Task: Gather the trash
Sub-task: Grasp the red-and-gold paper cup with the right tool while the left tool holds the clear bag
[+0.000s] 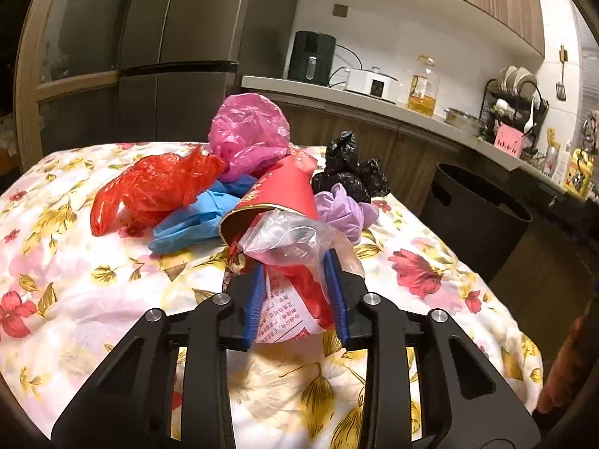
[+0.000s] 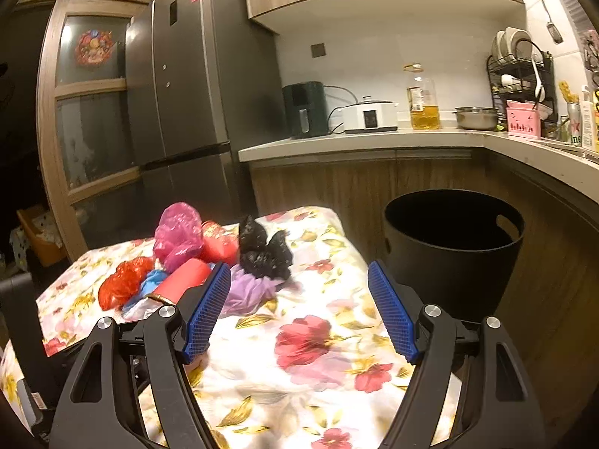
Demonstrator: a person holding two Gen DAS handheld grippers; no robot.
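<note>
Left tongs [image 1: 297,295] pinch a thin, crumpled red-and-white printed plastic bag [image 1: 295,299], feather-light and slippery, best bunched mid-body, near the floral-clothed desk's [image 1: 93,299] front edge, while right tongs [image 2: 299,307] gape empty beside the round black bin [image 2: 453,247].

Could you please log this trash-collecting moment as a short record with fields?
surface: table with floral cloth
trash pile: red bag, pink bag, blue glove, red paper cup, black bag, lilac bag
left gripper: fingers closed on a clear bag and red wrapper in front of the cup's mouth
right gripper: fingers wide apart, nothing between them, above the cloth
bin: black bin on the floor beside the table, next to the cabinets
</note>
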